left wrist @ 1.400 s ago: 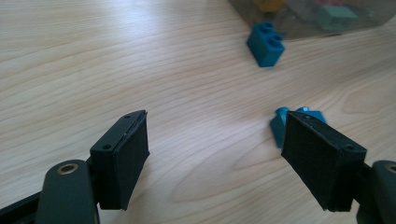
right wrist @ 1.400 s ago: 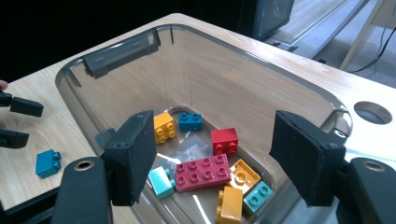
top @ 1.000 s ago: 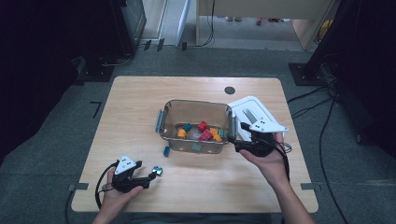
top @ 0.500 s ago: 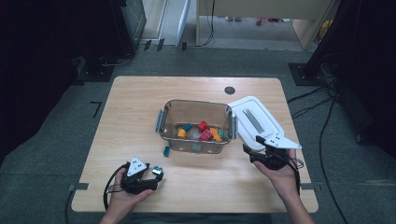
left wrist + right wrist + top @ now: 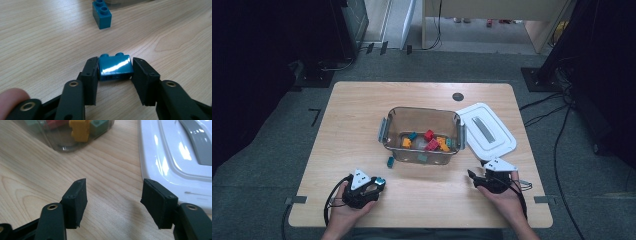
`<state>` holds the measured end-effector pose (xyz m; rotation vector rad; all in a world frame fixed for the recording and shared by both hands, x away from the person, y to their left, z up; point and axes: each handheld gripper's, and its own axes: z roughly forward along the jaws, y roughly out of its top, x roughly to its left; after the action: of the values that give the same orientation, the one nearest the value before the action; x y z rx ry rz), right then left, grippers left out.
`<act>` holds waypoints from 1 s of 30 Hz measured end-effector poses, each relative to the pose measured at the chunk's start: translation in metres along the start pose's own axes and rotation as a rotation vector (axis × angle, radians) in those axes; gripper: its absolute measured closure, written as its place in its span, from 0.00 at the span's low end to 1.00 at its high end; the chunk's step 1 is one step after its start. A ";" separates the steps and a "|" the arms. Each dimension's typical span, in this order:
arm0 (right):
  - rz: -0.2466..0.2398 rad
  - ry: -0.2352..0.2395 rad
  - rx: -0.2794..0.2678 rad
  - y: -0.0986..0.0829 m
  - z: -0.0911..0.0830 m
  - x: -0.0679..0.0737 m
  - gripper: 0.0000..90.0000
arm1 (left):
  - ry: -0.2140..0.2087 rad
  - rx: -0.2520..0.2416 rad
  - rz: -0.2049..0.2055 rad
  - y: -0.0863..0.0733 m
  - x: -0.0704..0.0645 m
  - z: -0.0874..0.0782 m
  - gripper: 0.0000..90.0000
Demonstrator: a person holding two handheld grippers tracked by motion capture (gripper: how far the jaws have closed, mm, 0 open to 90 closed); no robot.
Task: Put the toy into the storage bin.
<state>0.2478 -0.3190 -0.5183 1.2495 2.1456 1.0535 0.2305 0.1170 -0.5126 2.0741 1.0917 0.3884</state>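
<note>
A glossy teal brick (image 5: 115,68) sits between the two black jaws of my left gripper (image 5: 114,75), which is shut on it just above or on the wooden table (image 5: 362,115). In the high view this gripper (image 5: 377,182) is near the table's front left. A second teal brick (image 5: 102,13) lies loose ahead of it, beside the clear bin (image 5: 384,131). My right gripper (image 5: 113,192) stands open over bare wood with nothing between its jaws; in the high view the right gripper (image 5: 473,176) is at the front right.
The clear bin holds several coloured bricks, with a yellow one (image 5: 79,130) against its near corner. The bin's white lid (image 5: 486,129) lies flat on the table to its right, close ahead of the right gripper. A round hole (image 5: 457,96) is in the tabletop farther back.
My left gripper moved right to the teal brick and now has its jaws on it. My right gripper drew back from the bin's right corner toward the front edge.
</note>
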 end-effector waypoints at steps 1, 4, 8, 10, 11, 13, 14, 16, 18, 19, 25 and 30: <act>-0.001 0.002 0.007 -0.001 0.002 0.000 0.41 | -0.005 0.000 -0.006 0.000 0.001 0.000 0.66; -0.002 0.007 0.033 -0.002 0.005 0.000 0.39 | -0.011 -0.007 -0.007 0.001 0.002 0.000 0.67; 0.003 0.010 0.049 -0.001 0.006 0.000 0.38 | -0.031 -0.041 -0.020 0.008 0.003 -0.006 0.67; 0.016 0.013 0.052 -0.001 0.007 0.000 0.37 | -0.038 -0.052 -0.012 0.013 0.003 -0.009 0.67; 0.016 0.013 0.052 -0.001 0.007 -0.001 0.37 | -0.039 -0.057 -0.008 0.015 0.002 -0.010 0.67; 0.020 0.012 0.053 -0.001 0.007 0.000 0.37 | -0.043 -0.063 0.000 0.021 0.002 -0.013 0.67; 0.022 0.012 0.053 -0.001 0.007 0.000 0.37 | -0.045 -0.067 0.000 0.023 0.002 -0.014 0.67; 0.023 0.012 0.054 -0.001 0.007 0.000 0.37 | -0.050 -0.077 0.003 0.030 0.002 -0.018 0.67; 0.024 0.012 0.054 -0.001 0.007 0.000 0.36 | -0.053 -0.093 0.007 0.037 0.001 -0.023 0.67; 0.025 0.013 0.055 -0.001 0.007 0.000 0.36 | -0.057 -0.101 0.007 0.041 0.001 -0.025 0.67; 0.023 0.012 0.055 -0.001 0.007 0.000 0.35 | -0.083 -0.152 0.019 0.069 -0.002 -0.042 0.67; 0.024 0.010 0.056 -0.001 0.007 0.000 0.35 | -0.093 -0.192 0.054 0.101 -0.007 -0.050 0.67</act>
<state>0.2519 -0.3163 -0.5236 1.3003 2.1868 1.0182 0.2563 0.0987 -0.4040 1.9351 0.9088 0.4026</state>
